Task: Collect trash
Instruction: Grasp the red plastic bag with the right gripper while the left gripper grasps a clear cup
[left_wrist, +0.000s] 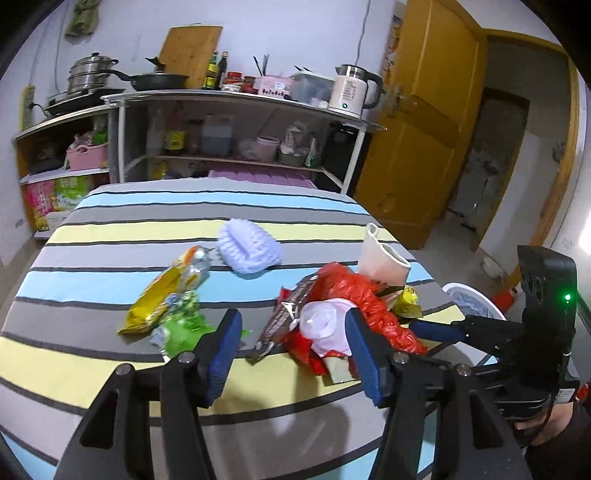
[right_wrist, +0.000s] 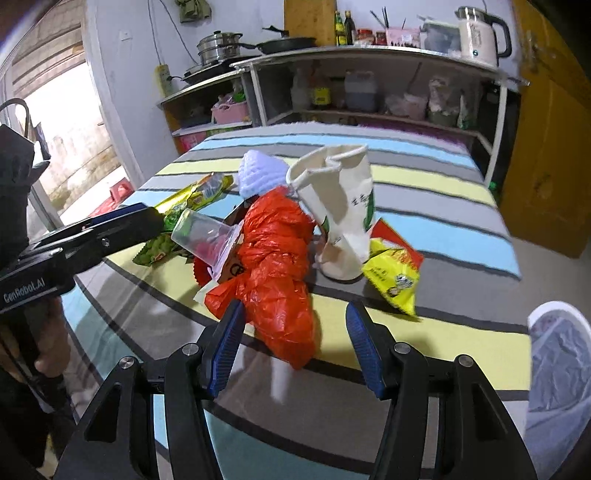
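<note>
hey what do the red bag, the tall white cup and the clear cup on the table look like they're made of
Red bag: thin plastic film, going by its glossy crinkles and sharp folds.
Tall white cup: probably coated paper; it looks matte, with a rolled rim that is creased and dented, and green print on the side.
Clear cup: see-through plastic, likely thin and disposable; red shows through its wall.

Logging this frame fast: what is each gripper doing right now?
Left gripper: open, holding nothing, jaws either side of a clear plastic cup.
Right gripper: open, empty, jaws astride the red plastic bag.
</note>
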